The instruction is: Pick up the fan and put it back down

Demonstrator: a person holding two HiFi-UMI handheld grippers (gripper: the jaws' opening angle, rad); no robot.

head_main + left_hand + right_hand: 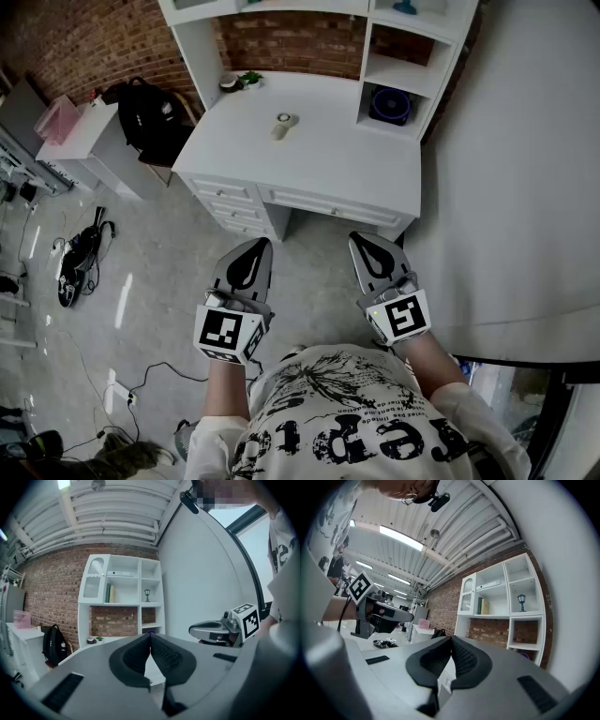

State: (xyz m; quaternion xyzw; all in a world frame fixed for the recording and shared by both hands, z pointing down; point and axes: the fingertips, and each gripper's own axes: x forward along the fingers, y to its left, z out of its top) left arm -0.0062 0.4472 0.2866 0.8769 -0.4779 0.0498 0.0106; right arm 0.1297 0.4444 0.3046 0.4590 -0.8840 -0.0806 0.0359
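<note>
A small pale hand-held fan lies flat on the white desk, far ahead of both grippers. A round blue object sits in the desk's right cubby and shows faintly in the left gripper view. My left gripper and right gripper hang side by side over the floor in front of the desk drawers, well short of the fan. Both are shut with nothing between the pads: left gripper, right gripper. Each gripper view also shows the other gripper alongside.
A small potted plant and a dark dish stand at the desk's back left. A black backpack leans by a side table holding a pink box. Cables and gear lie on the floor at left. A white wall runs along the right.
</note>
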